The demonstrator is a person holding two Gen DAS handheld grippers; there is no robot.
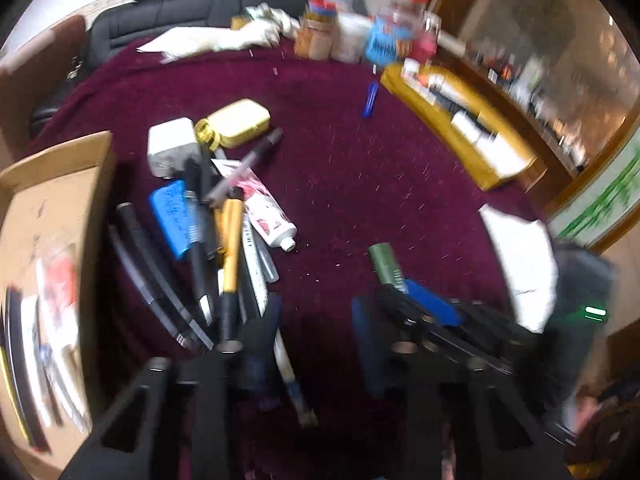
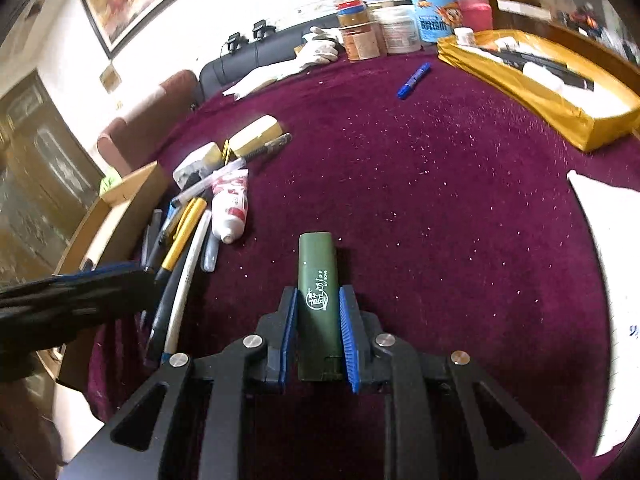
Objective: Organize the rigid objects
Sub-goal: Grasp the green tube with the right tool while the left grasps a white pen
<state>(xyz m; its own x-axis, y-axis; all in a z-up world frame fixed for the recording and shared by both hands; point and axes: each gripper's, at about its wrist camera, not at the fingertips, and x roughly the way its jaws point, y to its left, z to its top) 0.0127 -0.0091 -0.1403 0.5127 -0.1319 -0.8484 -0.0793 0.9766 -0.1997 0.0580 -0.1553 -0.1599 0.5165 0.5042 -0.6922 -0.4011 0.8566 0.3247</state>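
My right gripper is shut on a dark green rectangular tube with white lettering, held over the maroon cloth. The tube also shows in the left wrist view, with the right gripper behind it. My left gripper is open and empty, just right of a pile of pens and tools. The pile holds a yellow-handled tool, a white and red tube, a blue box and a yellow case. The left wrist view is blurred.
A cardboard box stands at the left. A yellow tray with items sits at the back right. A blue marker lies alone on the cloth. Jars line the far edge. White paper lies at the right.
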